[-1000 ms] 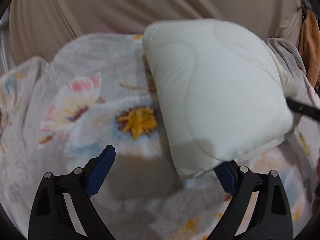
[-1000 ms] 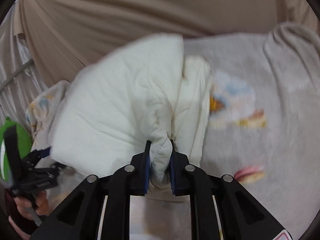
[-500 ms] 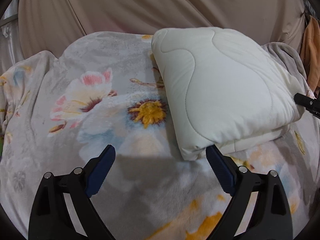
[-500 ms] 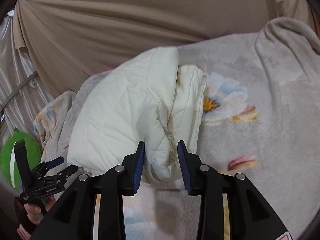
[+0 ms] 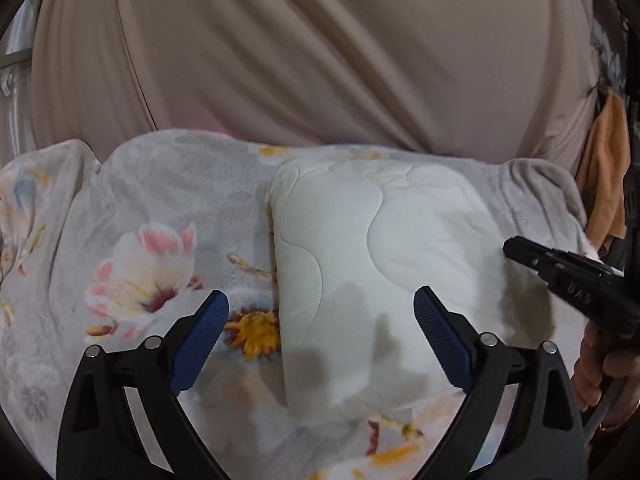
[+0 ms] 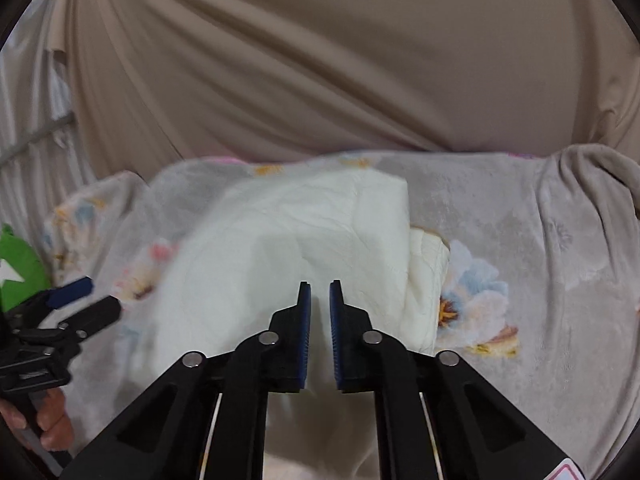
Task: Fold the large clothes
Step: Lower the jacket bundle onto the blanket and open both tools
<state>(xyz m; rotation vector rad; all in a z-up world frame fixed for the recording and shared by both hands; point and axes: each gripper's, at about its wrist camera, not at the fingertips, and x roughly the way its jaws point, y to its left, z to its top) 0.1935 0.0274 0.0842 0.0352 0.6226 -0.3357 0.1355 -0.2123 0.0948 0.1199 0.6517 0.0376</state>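
A cream quilted garment [image 5: 384, 264], folded into a thick block, lies on the floral blanket [image 5: 152, 248]. It also shows in the right wrist view [image 6: 288, 248], with its layered edge to the right. My left gripper [image 5: 320, 308] is open wide and empty, held above the block's near left edge. My right gripper [image 6: 319, 300] has its jaws close together with a narrow gap and nothing between them; it hovers above the block's near side. The right gripper also shows at the right of the left wrist view [image 5: 560, 272], and the left gripper at the left of the right wrist view [image 6: 76, 304].
A beige curtain [image 5: 320, 60] hangs behind the bed. An orange cloth [image 5: 608, 176] hangs at the far right. A green object [image 6: 16, 264] sits at the left edge. The blanket bunches up at the right [image 6: 580, 200].
My right gripper let go of the garment's folded edge, drew back and narrowed its jaws again. The garment dropped flat onto the blanket. Both grippers pulled back and up.
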